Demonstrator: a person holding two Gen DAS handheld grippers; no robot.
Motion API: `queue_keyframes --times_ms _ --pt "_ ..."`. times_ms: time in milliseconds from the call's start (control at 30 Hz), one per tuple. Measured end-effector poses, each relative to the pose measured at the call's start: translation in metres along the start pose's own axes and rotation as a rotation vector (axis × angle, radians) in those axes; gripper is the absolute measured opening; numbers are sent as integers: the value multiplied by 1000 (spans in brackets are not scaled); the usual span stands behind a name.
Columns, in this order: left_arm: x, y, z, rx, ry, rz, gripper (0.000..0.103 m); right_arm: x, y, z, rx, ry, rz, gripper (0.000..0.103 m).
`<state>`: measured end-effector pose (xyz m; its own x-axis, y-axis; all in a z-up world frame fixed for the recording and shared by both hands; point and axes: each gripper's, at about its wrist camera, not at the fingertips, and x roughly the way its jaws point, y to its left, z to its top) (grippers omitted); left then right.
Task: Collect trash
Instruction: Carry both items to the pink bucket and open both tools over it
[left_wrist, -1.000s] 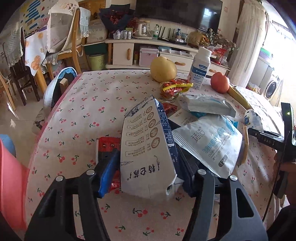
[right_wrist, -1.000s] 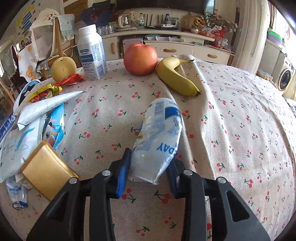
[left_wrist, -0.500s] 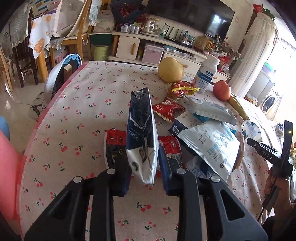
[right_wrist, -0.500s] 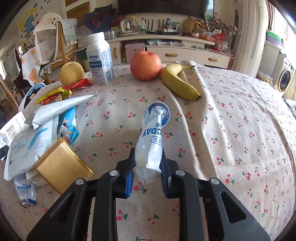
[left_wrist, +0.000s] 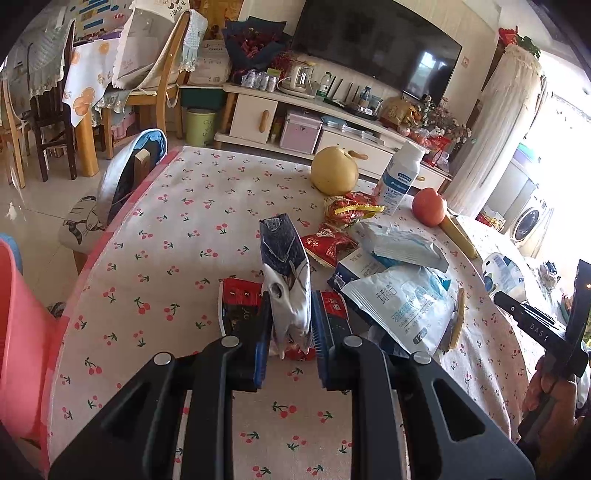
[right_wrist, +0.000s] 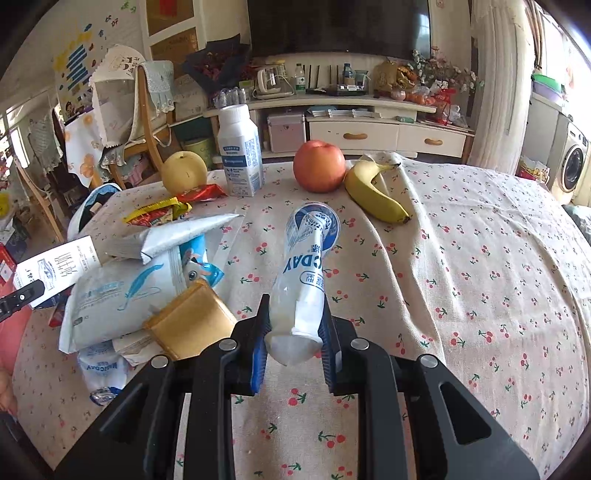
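Left gripper (left_wrist: 288, 347) clamped on a crushed carton (left_wrist: 285, 280), blue pads pressed to both flattened sides. Carton held upright and off the table (left_wrist: 184, 206), dark printed face turned edge-on, torn spout end near the pads. Directly beneath, lying flat on the cherry-print cloth, a red pack (left_wrist: 240, 306). To the right of it a heap of litter: white pouch (left_wrist: 399, 306) with blue lettering, wipes pack (left_wrist: 402, 245) resting on a small box (left_wrist: 354, 267), red wrapper (left_wrist: 327, 245), red-and-yellow wrapper (left_wrist: 349, 210) farther back. Beyond the heap, near the far edge: pear (left_wrist: 334, 170), milk bottle (left_wrist: 399, 177), apple (left_wrist: 428, 206), banana (left_wrist: 460, 236) just past the apple. Pink bin (left_wrist: 18, 332) at lower left, beside the table's edge.

Right gripper (right_wrist: 293, 343) closed around a squashed bottle (right_wrist: 304, 280), pinched near its base. Bottle raised clear of the cloth, mouth tilted away, blue lettering on the white label. Left of it, same heap from the other side: gold packet (right_wrist: 192, 321) leaning on the white pouch (right_wrist: 118, 295), second squashed bottle (right_wrist: 101, 369) tucked under the heap's near edge, silver-backed wipes pack (right_wrist: 177, 232) on top. Behind, in a row: pear (right_wrist: 184, 171), milk bottle (right_wrist: 240, 151), apple (right_wrist: 319, 166), banana (right_wrist: 373, 192) touching the apple's right side. Right half of the cloth rumpled into soft folds.
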<state>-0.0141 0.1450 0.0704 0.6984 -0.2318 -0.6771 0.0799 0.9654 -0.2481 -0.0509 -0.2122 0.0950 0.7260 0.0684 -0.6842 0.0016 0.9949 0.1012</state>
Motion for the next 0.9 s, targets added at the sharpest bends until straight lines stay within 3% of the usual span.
queue_keyframes --times_ms 367,533,700,900 --pt "-35 16 8 -55 -89 -13 22 -42 48 6 -36 -94 80 25" --pt "-57 27 13 -87 -144 17 22 -56 82 8 -57 -108 156 25" --pt "-87 47 14 -143 -222 105 22 -64 138 14 -110 -102 271 25" --pt "-127 94 13 -275 -337 274 22 -63 243 12 -234 -79 450 25"
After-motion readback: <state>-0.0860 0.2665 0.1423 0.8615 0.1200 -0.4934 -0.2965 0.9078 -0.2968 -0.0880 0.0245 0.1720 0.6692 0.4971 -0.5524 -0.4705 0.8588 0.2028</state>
